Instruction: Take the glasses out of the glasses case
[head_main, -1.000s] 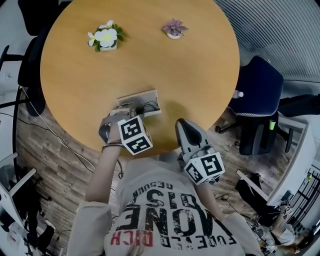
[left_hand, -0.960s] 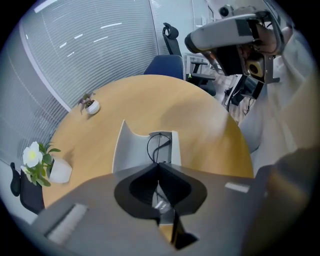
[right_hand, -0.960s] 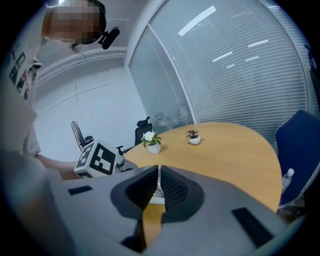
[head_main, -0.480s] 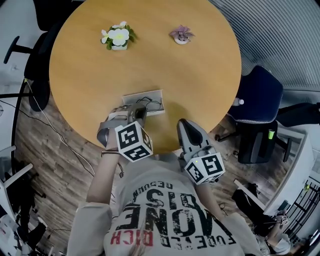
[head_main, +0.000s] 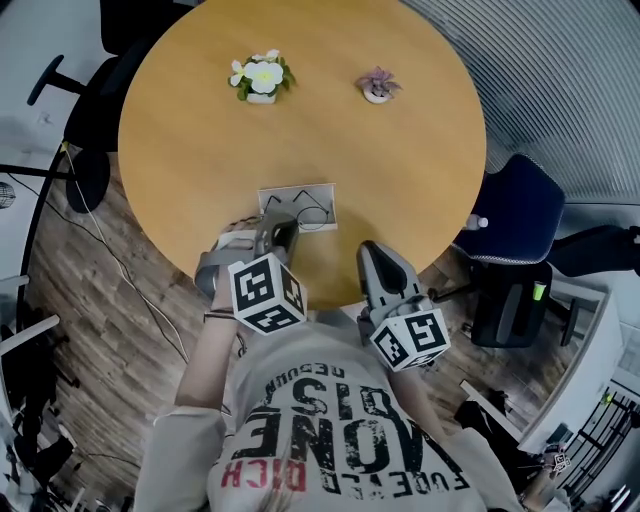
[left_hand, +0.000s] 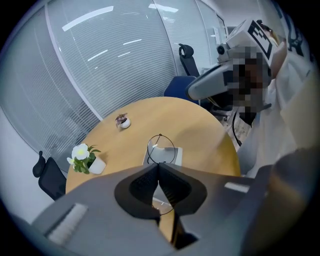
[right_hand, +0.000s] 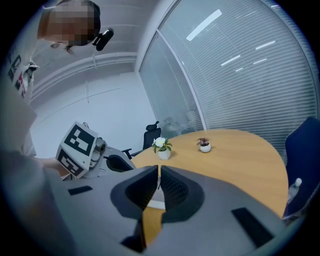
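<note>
While pinched by the thin wire rim in the shut left gripper (left_hand: 159, 167), seemingly mid-lift: glasses (left_hand: 161, 149) hanging just over the open glasses case (left_hand: 177, 156) near the bench (head_main: 380, 160) edge. Closed on nothing, right gripper (right_hand: 159, 176) hovering off the bench rim. Next, probably calls for rising clear of the case, then setting down on bare bench beside it without easing the pinch early.

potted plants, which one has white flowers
The left plant in the head view: white blooms, yellow centres. The right plant is purplish.
</note>
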